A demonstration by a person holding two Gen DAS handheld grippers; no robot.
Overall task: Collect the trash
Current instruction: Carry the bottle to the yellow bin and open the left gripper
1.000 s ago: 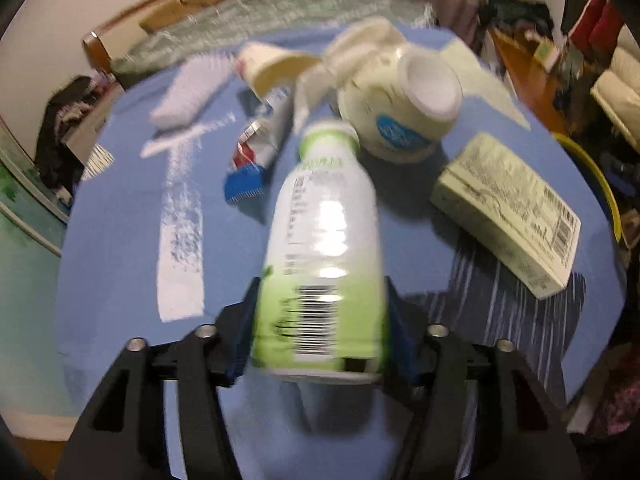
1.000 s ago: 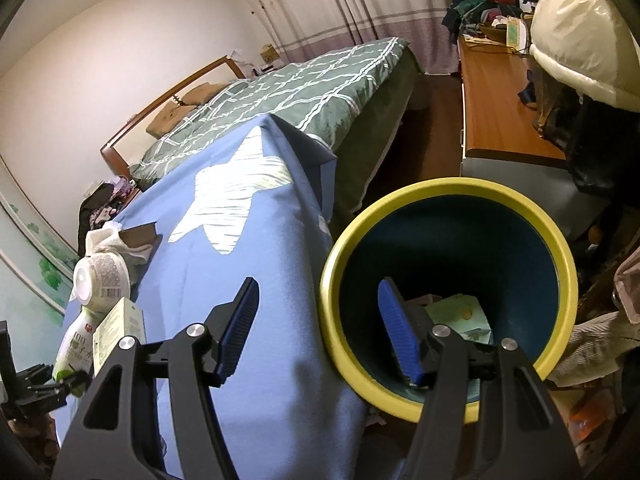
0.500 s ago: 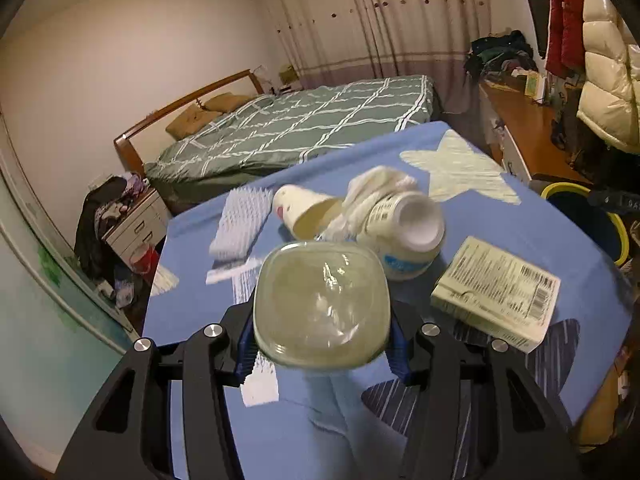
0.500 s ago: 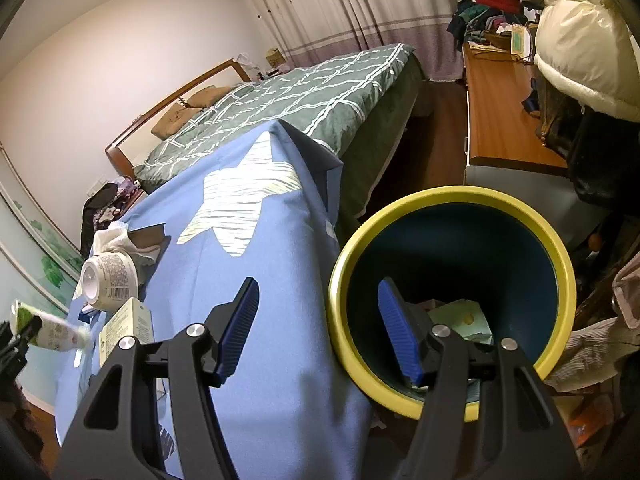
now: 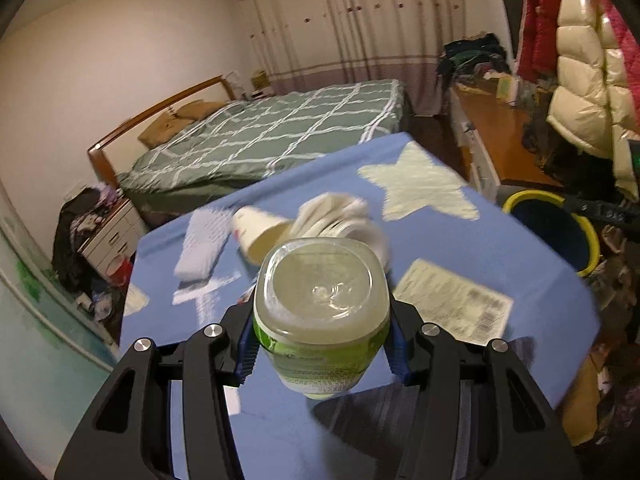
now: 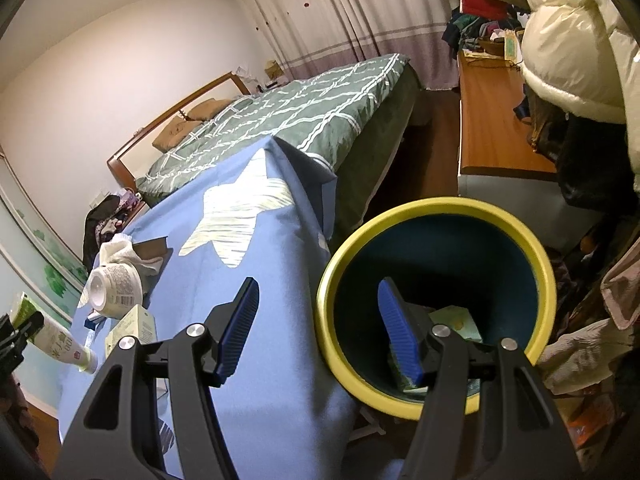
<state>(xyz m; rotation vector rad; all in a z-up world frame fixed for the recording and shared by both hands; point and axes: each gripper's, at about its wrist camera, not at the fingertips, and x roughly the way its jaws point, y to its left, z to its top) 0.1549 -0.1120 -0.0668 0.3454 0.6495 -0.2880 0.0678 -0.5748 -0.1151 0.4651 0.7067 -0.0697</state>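
Left gripper [image 5: 322,344] jaws clamped on green-labelled bottle [image 5: 322,312], lifted clear of blue worktop [image 5: 460,236], base facing camera. Right gripper [image 6: 318,328] jaws wide, holding nothing, above rim of yellow bin [image 6: 400,216] beside worktop edge. Box [image 5: 452,300], cup [image 5: 260,230] lying on worktop.

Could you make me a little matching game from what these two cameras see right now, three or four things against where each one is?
Things:
1. bottle
2. flat carton
3. bin
4. right gripper

Places:
A. beside the table, on the floor
B. open over the bin's rim
C. clamped in the left gripper
D. lying on the blue tablecloth

Pairs: 1-C, 2-D, 3-A, 4-B
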